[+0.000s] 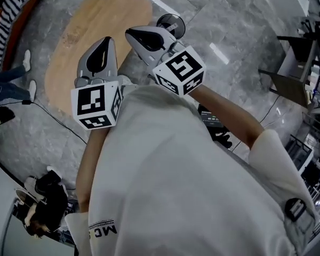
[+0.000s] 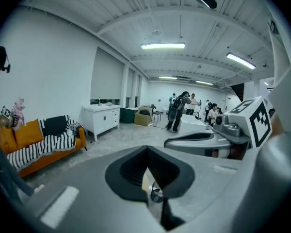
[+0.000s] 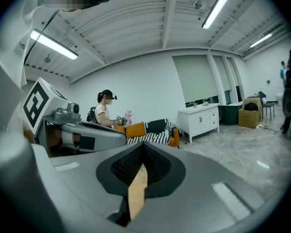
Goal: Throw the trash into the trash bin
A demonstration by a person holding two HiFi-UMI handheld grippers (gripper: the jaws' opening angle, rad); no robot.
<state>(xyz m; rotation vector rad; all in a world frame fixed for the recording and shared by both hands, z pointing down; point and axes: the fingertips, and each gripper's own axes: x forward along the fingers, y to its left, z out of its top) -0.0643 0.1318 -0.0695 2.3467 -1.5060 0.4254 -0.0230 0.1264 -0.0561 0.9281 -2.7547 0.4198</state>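
Both grippers are raised in front of my chest over a grey stone floor. The left gripper has its jaws together and nothing shows between them. The right gripper is beside it, jaws also together and empty. A round black mesh trash bin stands on the floor just beyond the right gripper's tip. In the left gripper view the gripper points nearly level, and the bin shows small through the slit between its jaws. The right gripper shows only a sliver of wood through its slit. No trash is in sight.
An oval wooden table lies below the grippers. An orange sofa with a striped blanket and a white cabinet line the wall. A person with a headset stands near the sofa; others stand far off. Dark shelving stands at the right.
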